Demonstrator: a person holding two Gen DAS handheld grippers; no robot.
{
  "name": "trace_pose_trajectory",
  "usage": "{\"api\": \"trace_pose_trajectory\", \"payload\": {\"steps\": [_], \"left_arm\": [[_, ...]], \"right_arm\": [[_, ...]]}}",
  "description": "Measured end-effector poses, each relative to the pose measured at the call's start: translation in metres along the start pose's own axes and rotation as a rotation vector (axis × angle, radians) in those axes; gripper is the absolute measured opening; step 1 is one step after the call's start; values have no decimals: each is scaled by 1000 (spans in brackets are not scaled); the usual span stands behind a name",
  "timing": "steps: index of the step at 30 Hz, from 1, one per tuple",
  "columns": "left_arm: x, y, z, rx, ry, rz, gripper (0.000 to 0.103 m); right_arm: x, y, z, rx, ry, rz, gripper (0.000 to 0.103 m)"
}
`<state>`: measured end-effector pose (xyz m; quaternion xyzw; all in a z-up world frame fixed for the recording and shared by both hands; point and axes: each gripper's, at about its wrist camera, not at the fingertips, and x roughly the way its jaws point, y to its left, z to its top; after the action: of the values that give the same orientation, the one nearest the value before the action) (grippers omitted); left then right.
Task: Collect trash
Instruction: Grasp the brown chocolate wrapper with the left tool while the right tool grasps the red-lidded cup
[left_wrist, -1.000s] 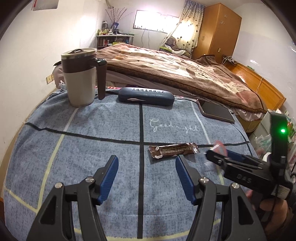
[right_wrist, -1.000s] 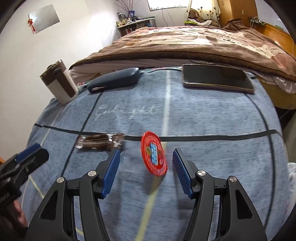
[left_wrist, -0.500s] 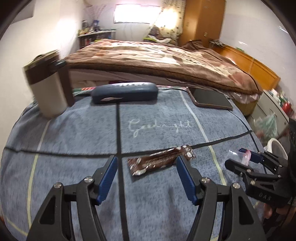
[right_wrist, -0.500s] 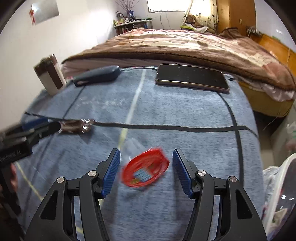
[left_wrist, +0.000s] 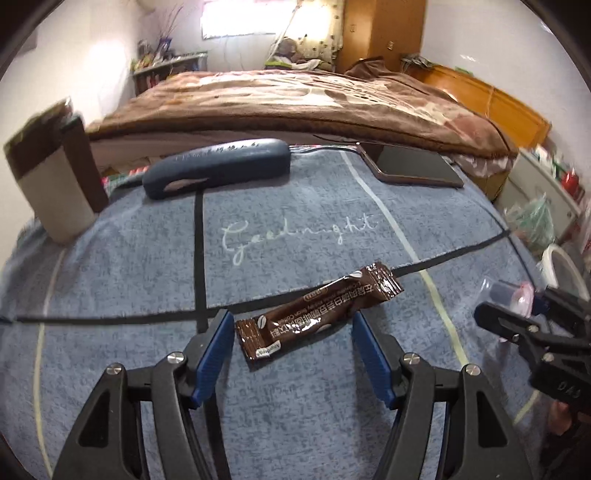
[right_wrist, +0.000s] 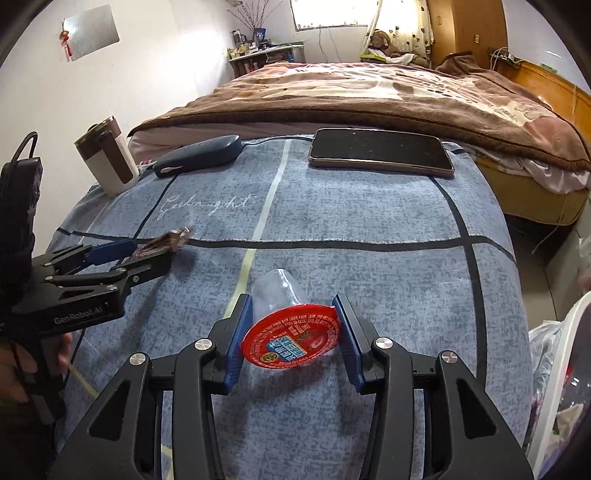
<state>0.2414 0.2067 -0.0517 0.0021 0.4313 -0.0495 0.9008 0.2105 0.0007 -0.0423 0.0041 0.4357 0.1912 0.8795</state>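
A brown coffee sachet (left_wrist: 318, 315) lies on the blue cloth between the pads of my open left gripper (left_wrist: 293, 350); it also shows in the right wrist view (right_wrist: 162, 246). My right gripper (right_wrist: 291, 334) is shut on a clear jelly cup with a red lid (right_wrist: 291, 332), its blue pads against the lid's rim. The cup (left_wrist: 508, 293) and the right gripper (left_wrist: 532, 325) show at the right of the left wrist view.
A brown-and-cream mug (left_wrist: 48, 177), a dark blue glasses case (left_wrist: 218, 166) and a phone (left_wrist: 413, 166) stand along the far edge of the blue cloth (left_wrist: 295, 229). A bed with a brown blanket (right_wrist: 369, 92) lies behind. A white bin with a bag (right_wrist: 561, 387) is at the right.
My left gripper has moved forward until the sachet lies between its pads. My right gripper has closed on the red-lidded cup, which turned lid-towards-camera.
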Motion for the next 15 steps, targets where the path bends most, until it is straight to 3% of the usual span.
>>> {"api": "trace_pose_trajectory", "payload": {"steps": [6,10,15], "left_arm": [[7,-7,4,45,10,7,71],[1,-16,2,69,20,-53,71],[8,-13,5,50,13,-1,70]], "right_arm": [[0,-2,-2,19,-1,10,46],[-3,-7,-4,33,-9,13,46],[-3,-11,-4,56,-10,17,46]]}}
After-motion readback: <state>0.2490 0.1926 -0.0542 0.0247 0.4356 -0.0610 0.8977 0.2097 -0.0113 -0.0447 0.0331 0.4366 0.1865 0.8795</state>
